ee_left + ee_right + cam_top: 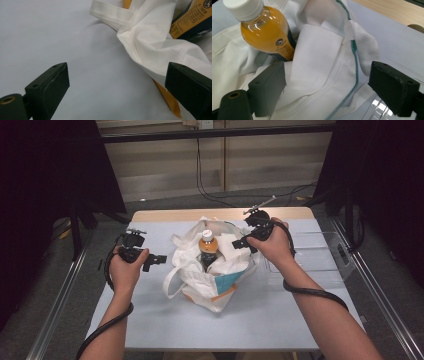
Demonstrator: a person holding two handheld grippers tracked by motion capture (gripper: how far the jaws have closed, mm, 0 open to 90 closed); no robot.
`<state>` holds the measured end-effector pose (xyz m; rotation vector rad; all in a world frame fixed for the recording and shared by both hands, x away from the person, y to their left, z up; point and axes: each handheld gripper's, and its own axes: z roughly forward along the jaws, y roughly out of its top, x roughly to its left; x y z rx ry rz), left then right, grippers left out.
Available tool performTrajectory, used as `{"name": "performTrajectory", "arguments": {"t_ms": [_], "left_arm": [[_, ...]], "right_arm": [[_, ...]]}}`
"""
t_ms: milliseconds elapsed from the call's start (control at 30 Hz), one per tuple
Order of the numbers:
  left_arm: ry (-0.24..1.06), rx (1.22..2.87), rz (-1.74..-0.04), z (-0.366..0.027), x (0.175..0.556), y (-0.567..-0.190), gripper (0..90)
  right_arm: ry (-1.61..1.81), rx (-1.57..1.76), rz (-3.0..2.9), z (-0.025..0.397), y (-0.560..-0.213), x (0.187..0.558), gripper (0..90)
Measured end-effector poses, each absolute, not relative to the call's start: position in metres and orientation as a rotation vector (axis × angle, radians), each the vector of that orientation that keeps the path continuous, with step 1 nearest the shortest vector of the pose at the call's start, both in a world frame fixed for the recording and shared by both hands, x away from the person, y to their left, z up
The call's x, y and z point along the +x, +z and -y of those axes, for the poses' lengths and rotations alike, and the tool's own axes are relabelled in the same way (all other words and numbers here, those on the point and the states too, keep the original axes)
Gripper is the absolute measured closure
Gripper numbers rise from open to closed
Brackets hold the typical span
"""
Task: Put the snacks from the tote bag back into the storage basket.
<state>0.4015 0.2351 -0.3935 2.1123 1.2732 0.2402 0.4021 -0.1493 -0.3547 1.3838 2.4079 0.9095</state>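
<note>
Centrally on the grey-blue table (150,320) sits a white cloth tote bag (210,282), mouth open upward, with a bottle of orange drink (208,249) standing inside it, white cap uppermost.

Left gripper (159,259): held just left of the bag, jaws spread wide, gripping nothing. In the left gripper view its jaws frame bare tabletop (50,37), with the bag's strap (112,15) and a fold of cloth (155,47) near the far jaw; whether that jaw touches the cloth, cannot tell. Open table to the left and toward the near edge.

Right gripper (240,243): at the bag's upper right rim, jaws parted, straddling the bag's folded white edge (319,57) with its teal seam (354,45). Nothing pinched. The bottle (264,32) leans just beyond the left jaw, close to it.

Obstructions: a clear plastic tray (320,255) lies just right of the bag, under the right forearm. The bag's loose handle (172,280) loops out on the left side. Table's far wooden edge (165,215) is well apart from both grippers.
</note>
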Motion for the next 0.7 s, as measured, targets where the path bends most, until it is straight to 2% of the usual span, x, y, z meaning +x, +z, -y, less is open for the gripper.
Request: {"name": "performTrajectory", "arguments": {"t_ms": [700], "left_arm": [[0.219,2.126,-1.286,-0.248,0.388,-0.411,5.7]], "right_arm": [[0.934,1.328,-2.464,0.126,-0.360,0.403,13.7]]}}
